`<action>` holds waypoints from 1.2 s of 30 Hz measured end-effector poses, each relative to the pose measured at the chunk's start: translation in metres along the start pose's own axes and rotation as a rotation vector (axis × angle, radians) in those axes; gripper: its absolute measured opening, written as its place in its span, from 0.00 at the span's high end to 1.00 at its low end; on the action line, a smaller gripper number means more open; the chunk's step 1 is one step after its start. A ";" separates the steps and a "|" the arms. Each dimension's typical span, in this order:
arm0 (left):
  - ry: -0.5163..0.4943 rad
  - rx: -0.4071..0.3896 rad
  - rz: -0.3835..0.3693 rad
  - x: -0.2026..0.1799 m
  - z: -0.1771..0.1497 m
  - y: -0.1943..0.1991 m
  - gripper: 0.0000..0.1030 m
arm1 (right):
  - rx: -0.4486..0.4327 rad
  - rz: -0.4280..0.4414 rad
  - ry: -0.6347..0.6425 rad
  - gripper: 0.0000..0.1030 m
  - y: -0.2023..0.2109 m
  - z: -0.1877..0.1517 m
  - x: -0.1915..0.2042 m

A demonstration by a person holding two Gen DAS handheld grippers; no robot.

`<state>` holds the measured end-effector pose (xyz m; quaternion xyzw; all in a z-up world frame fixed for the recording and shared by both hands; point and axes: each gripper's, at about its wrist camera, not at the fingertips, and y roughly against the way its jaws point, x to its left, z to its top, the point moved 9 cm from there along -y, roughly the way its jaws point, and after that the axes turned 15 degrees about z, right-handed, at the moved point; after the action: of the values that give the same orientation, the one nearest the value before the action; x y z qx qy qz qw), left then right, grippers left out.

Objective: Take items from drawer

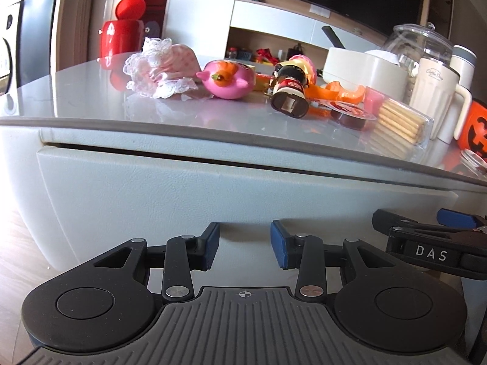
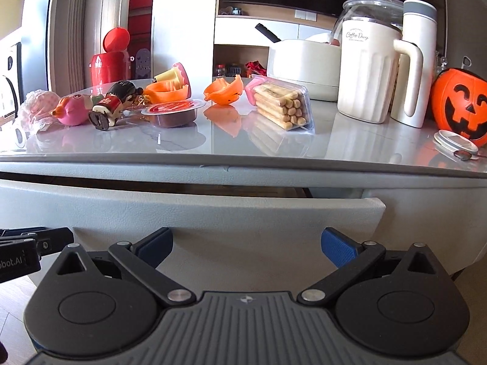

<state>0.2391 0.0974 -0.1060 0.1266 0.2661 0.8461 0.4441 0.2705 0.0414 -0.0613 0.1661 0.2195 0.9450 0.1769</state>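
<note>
The drawer front (image 1: 152, 188), pale grey padded leather, sits under the glossy tabletop (image 1: 91, 91) with only a thin dark slit above it. In the right wrist view the drawer front (image 2: 213, 213) stands slightly out, and a dark gap (image 2: 152, 184) hides the inside. My left gripper (image 1: 246, 240) is open close before the panel, nothing between its blue pads. My right gripper (image 2: 248, 245) is spread wide open facing the panel, empty. It also shows beside the left one as the right gripper (image 1: 417, 223).
On the tabletop lie a lace cloth (image 1: 161, 67), pink toy (image 1: 226, 80), doll figure (image 1: 289, 91), pudding cup (image 2: 173, 112), orange pieces (image 2: 225, 91) and biscuit pack (image 2: 281, 105). A white mug (image 2: 368, 73), glass jar (image 2: 371, 6) and pumpkin bucket (image 2: 462, 106) stand right; a red canister (image 1: 121, 41) stands far left.
</note>
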 end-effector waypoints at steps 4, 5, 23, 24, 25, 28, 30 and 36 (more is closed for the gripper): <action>0.002 -0.018 -0.007 0.000 0.002 -0.006 0.60 | -0.012 -0.016 -0.018 0.00 -0.008 0.003 -0.007; 0.000 -0.024 -0.007 0.000 0.002 -0.006 0.60 | -0.014 -0.016 -0.026 0.00 -0.010 0.002 -0.008; 0.001 -0.060 -0.051 -0.018 -0.003 -0.006 0.18 | -0.049 0.013 -0.042 0.00 -0.012 -0.003 -0.011; -0.009 -0.054 -0.030 -0.016 -0.003 -0.005 0.27 | -0.032 0.018 -0.035 0.00 -0.014 -0.005 -0.010; -0.015 -0.040 -0.014 -0.012 -0.002 -0.004 0.50 | 0.024 0.032 -0.017 0.00 -0.020 -0.008 -0.007; 0.020 0.018 -0.010 0.002 0.004 0.007 0.68 | 0.146 0.072 0.048 0.00 -0.021 -0.017 0.005; 0.030 0.010 0.006 0.012 0.013 0.028 0.68 | 0.127 0.081 0.058 0.00 -0.005 -0.010 0.013; -0.086 -0.007 0.102 0.032 0.007 0.116 0.67 | 0.059 0.128 0.040 0.00 0.078 0.022 0.040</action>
<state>0.1443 0.0718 -0.0358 0.1745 0.2370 0.8624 0.4119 0.2231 -0.0001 0.0040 0.1660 0.2398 0.9506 0.1065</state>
